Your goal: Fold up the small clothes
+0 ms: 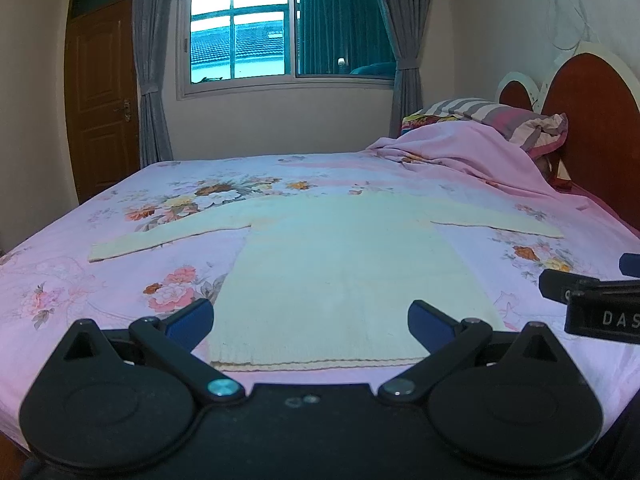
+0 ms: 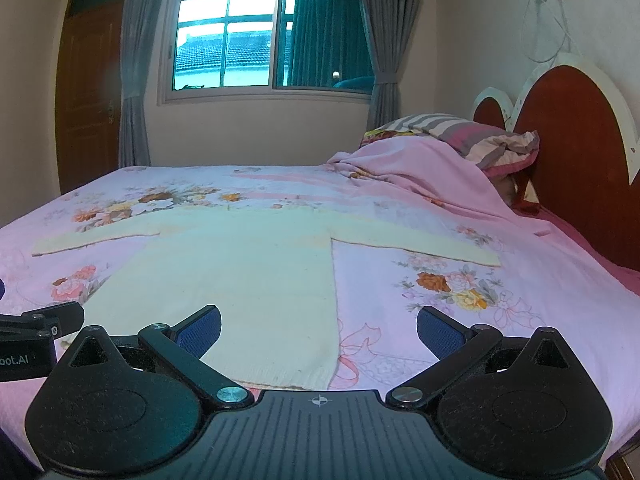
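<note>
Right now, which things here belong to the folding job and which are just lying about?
For the job: cream sweater spread flat, left tool and right tool, both open.

Lying about: striped pillow, pink blanket, floral bedsheet.

The sweater (image 1: 332,264) was a plain pale cream, faintly yellow along its hem. Under it the bedsheet (image 1: 100,280) was lilac-pink, printed with peach, orange and white flowers on grey-green leaves, the biggest cluster at ten o'clock from the sweater. At two o'clock a plain pink blanket (image 1: 472,152) lay under a pillow (image 1: 504,116) striped grey, white and pink. The headboard (image 1: 592,120) was reddish-brown with a white border. Grey curtains (image 1: 148,60) flanked the white-framed window (image 1: 280,28), and the door (image 1: 100,96) was brown. Both black grippers had dark blue fingers (image 1: 192,322).
</note>
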A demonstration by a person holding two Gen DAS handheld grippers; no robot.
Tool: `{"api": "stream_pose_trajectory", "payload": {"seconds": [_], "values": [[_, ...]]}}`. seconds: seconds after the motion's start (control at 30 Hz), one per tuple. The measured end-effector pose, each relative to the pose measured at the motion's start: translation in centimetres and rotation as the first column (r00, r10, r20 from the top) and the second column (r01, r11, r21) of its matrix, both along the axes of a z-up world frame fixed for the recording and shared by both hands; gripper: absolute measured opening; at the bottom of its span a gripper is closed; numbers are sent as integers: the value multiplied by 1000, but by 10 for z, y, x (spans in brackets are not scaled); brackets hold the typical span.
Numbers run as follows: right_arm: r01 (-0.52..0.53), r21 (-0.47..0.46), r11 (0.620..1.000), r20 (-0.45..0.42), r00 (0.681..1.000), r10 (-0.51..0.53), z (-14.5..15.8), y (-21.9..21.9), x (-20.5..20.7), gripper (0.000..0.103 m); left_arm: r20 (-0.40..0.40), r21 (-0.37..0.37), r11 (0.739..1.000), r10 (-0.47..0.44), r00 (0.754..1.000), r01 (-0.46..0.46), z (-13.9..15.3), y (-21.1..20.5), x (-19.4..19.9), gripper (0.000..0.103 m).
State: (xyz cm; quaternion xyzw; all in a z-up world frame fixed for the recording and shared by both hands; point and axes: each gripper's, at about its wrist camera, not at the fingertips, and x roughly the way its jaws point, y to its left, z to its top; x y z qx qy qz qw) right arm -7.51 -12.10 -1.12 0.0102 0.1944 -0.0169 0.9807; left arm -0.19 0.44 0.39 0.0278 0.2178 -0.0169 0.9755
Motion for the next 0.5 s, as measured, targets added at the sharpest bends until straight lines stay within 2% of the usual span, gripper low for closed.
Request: {"api": "stream_pose_trajectory", "payload": {"seconds": [0.5], "values": [[0, 0, 1000, 1, 1000, 0, -1, 0, 0, 103, -1, 1, 1000, 3, 1000, -3, -1, -1, -3, 103]]}}
